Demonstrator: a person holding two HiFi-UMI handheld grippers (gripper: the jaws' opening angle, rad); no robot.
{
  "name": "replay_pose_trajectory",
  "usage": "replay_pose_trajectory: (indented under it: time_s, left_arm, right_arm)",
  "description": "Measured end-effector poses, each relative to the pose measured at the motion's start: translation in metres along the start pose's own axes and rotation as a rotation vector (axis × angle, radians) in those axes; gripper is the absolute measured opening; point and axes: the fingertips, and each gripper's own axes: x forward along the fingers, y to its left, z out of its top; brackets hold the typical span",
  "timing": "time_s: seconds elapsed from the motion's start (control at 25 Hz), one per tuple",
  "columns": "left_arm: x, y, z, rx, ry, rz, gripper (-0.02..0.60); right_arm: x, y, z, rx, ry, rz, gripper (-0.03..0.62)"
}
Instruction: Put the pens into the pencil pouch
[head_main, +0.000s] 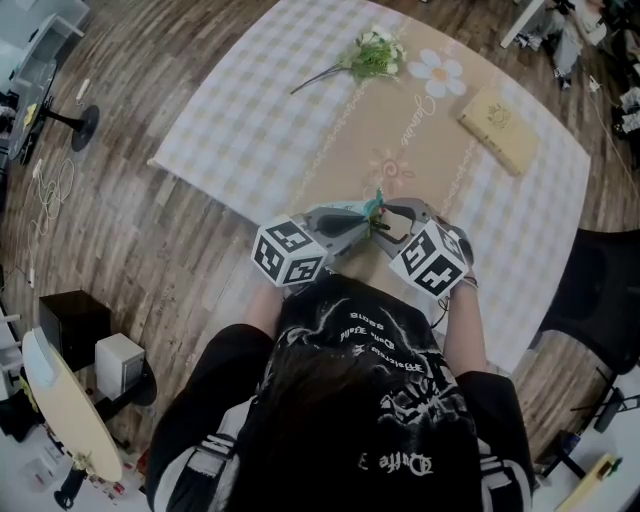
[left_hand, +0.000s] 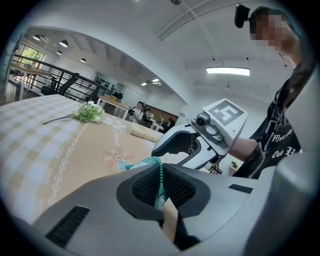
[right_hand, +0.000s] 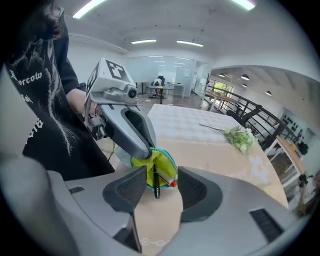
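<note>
My left gripper (left_hand: 161, 187) pinches the pouch (left_hand: 145, 164); between my right gripper's (right_hand: 157, 187) spread jaws, two pens (right_hand: 155, 181) seem only half inside.

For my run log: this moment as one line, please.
left tool: shut on pouch | right tool: open | pens: partly in pouch

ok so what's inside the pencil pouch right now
The pencil pouch shows yellow-green lining at its open mouth, with a black pen and a red-tipped pen poking out. Their inner ends and anything deeper are covered by the pouch walls.
</note>
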Motion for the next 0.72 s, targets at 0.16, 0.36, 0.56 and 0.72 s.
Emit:
replay_pose_trajectory:
  time_s: [0.16,0.36,0.56,0.72]
  left_arm:
    - [0.01,-0.003,-0.006,-0.008,0.022,0.027,0.032]
    - [0.029,0.0,-0.013,-0.06,0.024,0.108,0.032]
    - [0.05,-0.005,-0.034,-0.068,0.105,0.177,0.032]
    - [0.064,-0.015,-0.054,-0.09,0.19,0.192,0.034]
  right_arm:
    - [-0.023,-0.013,-0.02,0.109,-0.036,-0.073,0.201]
    - [-0.056,-0.036,-0.051,0.282,-0.104,-0.227,0.199]
    - [-0.08,-0.047,-0.082,0.414,-0.132,-0.375,0.189]
    - [-0.085,-0.04,-0.096,0.456,-0.128,-0.435,0.183]
